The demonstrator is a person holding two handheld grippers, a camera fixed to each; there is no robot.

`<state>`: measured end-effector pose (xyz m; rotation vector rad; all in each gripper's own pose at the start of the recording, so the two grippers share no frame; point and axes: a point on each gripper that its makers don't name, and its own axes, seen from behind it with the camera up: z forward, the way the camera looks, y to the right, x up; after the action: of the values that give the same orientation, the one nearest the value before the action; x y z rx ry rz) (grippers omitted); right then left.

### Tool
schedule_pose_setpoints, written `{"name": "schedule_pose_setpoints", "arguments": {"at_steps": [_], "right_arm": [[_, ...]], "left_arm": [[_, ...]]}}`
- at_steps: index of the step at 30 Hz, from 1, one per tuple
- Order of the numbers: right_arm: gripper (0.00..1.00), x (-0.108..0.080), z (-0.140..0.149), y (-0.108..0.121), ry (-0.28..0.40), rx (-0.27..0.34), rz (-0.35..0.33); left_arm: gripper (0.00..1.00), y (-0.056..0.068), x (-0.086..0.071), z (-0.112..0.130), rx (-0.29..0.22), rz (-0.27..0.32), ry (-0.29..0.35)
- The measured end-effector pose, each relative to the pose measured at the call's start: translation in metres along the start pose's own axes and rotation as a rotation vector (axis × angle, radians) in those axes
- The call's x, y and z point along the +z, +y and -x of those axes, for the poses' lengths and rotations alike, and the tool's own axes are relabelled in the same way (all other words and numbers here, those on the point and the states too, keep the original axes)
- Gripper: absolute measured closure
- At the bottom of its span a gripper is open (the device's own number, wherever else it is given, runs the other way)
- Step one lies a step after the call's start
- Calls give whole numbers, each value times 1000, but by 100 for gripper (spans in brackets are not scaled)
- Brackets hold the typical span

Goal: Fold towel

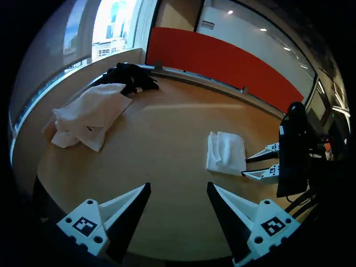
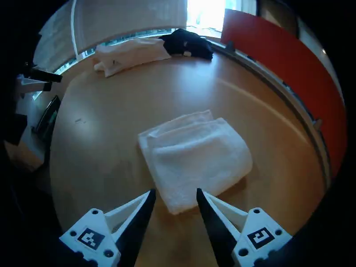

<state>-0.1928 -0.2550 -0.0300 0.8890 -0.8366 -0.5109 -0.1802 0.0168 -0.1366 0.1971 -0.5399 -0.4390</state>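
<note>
Surface: round wooden table (image 1: 178,133) by a window (image 1: 111,26), with a red panel (image 1: 222,62) at its far edge.
Towel (image 2: 196,158): white, folded, flat on the table, just ahead of the right gripper.
Right gripper (image 2: 175,190): fingers apart, holding nothing, tips at the towel's near edge.
Left gripper (image 1: 178,184): fingers wide apart, empty, over bare table.
Far left: loose white cloth (image 1: 89,115) beside a dark garment (image 1: 129,78).

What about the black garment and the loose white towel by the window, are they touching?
Touching. The left gripper view shows the black garment overlapping the far edge of the loose white towel.
</note>
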Motion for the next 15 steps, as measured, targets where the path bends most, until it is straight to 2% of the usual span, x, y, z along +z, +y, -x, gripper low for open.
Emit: {"name": "schedule_pose_setpoints", "arguments": {"at_steps": [9,15], "right_arm": [[30,0,17,1,-4,72,33],[30,2,26,-1,-11,99,47]], "left_arm": [[6,6,3,0,11,14,-4],[6,8,3,3,10,20,-7]]}}
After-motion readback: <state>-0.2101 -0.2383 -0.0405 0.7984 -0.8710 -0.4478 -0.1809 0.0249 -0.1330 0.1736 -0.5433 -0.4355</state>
